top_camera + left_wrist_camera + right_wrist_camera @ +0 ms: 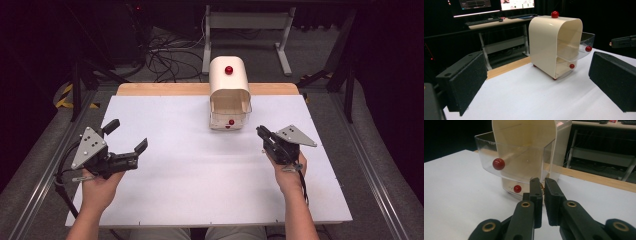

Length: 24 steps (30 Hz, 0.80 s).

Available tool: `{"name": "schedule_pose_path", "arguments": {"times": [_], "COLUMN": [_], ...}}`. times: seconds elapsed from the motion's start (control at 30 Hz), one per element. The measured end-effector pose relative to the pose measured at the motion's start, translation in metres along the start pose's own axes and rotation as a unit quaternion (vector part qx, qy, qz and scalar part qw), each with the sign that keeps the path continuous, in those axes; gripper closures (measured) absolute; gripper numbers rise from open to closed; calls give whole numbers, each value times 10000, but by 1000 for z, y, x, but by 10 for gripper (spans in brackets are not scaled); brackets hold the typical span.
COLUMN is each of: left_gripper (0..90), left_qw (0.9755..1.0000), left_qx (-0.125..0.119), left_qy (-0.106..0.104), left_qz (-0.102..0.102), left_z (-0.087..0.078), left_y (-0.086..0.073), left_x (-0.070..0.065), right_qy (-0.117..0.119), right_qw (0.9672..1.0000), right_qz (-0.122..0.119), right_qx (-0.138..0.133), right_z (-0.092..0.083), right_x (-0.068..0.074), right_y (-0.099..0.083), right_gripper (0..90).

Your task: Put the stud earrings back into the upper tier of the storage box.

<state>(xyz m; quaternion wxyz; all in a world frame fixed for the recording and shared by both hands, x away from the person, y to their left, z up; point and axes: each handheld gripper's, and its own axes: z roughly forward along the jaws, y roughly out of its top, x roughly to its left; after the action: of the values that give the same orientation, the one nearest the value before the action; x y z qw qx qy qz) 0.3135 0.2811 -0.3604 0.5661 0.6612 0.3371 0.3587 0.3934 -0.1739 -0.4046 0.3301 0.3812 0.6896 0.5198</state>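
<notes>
A small cream cabinet [229, 80] with a red ball on top [228, 70] stands at the far middle of the white table [200, 175]. Its clear upper drawer [584, 42] is pulled partly out, with a red knob [498, 164] on its front. The lower drawer knob [517, 188] sits flush below. My left gripper [127, 135] rests at the left, jaws wide open and empty, pointing toward the cabinet [546, 45]. My right gripper [260, 131] is at the right with its jaws shut on nothing [542, 182], its tips a little short of the cabinet's lower right corner.
A wooden strip [165, 89] runs along the table's far edge. Beyond it are a desk frame [247, 22], cables on the floor, and monitors [496, 3]. Bare table surface lies between the two grippers.
</notes>
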Motion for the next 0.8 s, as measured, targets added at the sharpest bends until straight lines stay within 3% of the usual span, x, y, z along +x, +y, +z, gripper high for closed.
{"name": "schedule_pose_path", "arguments": {"times": [0.8], "left_gripper": [27], "left_qw": [10000], "left_qx": [-3], "left_qy": [9], "left_qz": [-14], "left_z": [-1], "left_y": [0], "left_x": [1], "right_qy": [52], "right_qw": [9996], "right_qz": [74], "right_qx": [-277], "right_z": [5], "right_x": [8], "right_y": [19], "right_gripper": [853]}}
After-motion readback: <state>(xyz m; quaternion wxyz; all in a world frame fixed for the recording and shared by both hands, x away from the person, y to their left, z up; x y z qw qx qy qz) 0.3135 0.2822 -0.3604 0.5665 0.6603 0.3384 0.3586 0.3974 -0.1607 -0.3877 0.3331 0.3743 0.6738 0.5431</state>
